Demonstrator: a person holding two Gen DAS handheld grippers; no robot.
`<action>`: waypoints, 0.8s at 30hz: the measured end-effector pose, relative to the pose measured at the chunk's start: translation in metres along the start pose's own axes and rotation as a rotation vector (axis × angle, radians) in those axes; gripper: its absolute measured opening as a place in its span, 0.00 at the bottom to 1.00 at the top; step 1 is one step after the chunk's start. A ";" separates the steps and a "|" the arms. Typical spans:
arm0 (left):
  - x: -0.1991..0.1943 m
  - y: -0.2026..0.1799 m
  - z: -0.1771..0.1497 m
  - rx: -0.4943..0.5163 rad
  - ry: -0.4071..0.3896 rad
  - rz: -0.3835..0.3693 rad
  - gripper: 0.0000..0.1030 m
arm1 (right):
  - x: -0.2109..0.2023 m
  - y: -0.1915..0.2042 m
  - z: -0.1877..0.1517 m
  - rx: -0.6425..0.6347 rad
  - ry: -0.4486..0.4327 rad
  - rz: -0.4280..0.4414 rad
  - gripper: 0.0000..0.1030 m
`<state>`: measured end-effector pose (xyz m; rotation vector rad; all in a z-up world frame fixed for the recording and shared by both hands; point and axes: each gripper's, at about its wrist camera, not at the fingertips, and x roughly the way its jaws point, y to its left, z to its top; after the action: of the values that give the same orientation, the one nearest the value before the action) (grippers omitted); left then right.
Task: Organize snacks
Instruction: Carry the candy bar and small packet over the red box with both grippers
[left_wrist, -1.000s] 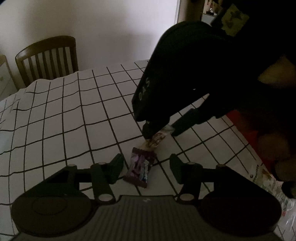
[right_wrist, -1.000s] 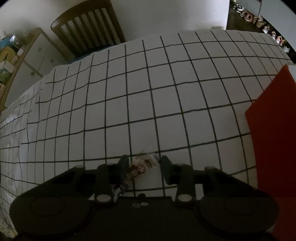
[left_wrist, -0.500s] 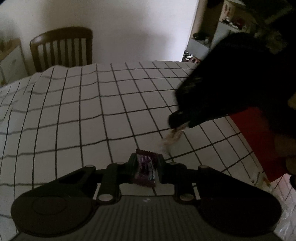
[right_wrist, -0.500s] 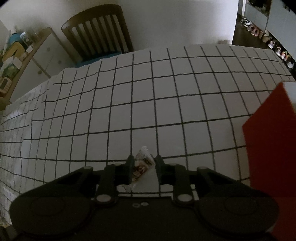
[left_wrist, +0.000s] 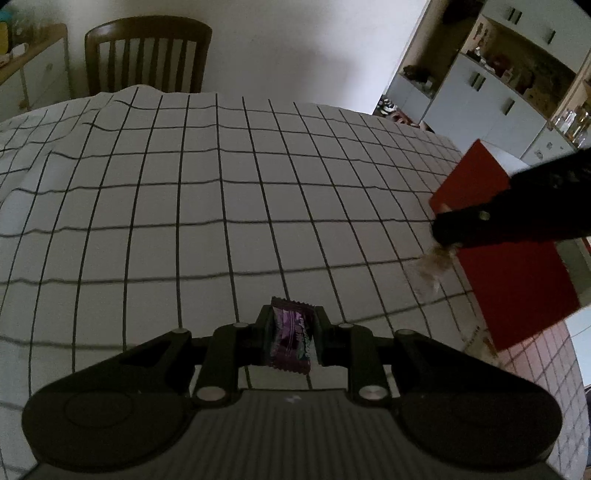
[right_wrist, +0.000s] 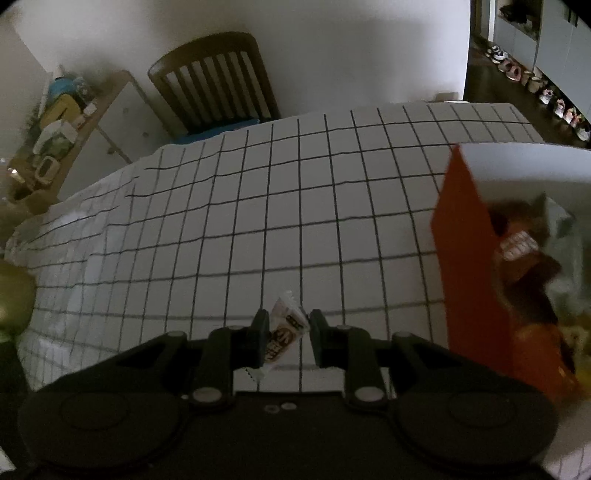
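- So we've got two claws up, each pinching one wrapped snack above the tabletop (left_wrist: 184, 206).
- Our left claw (left_wrist: 291, 338) is clamped on one purple candy (left_wrist: 291, 338), held upright between the fingers.
- Our right claw (right_wrist: 286, 338) squeezes one white-and-brown candy (right_wrist: 282, 332), tilted; in the left view it hangs blurred just beside the box.
- One red box (right_wrist: 465, 266) sits at the right edge of the tabletop, several wrappers inside, too blurry to count.
- One wooden chair (right_wrist: 218, 92) stands behind the checked cloth.
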<state>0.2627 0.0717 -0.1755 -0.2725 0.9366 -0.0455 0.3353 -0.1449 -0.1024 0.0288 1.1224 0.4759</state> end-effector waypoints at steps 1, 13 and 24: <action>-0.005 -0.002 -0.002 -0.005 0.001 -0.005 0.21 | -0.006 -0.001 -0.003 -0.002 -0.003 0.002 0.21; -0.055 -0.039 -0.013 -0.010 -0.015 -0.022 0.21 | -0.080 -0.020 -0.044 -0.048 -0.039 0.030 0.21; -0.086 -0.104 -0.002 0.043 -0.025 -0.046 0.21 | -0.130 -0.055 -0.061 -0.123 -0.046 0.056 0.21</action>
<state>0.2184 -0.0158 -0.0830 -0.2541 0.9030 -0.1045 0.2570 -0.2571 -0.0324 -0.0357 1.0474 0.5910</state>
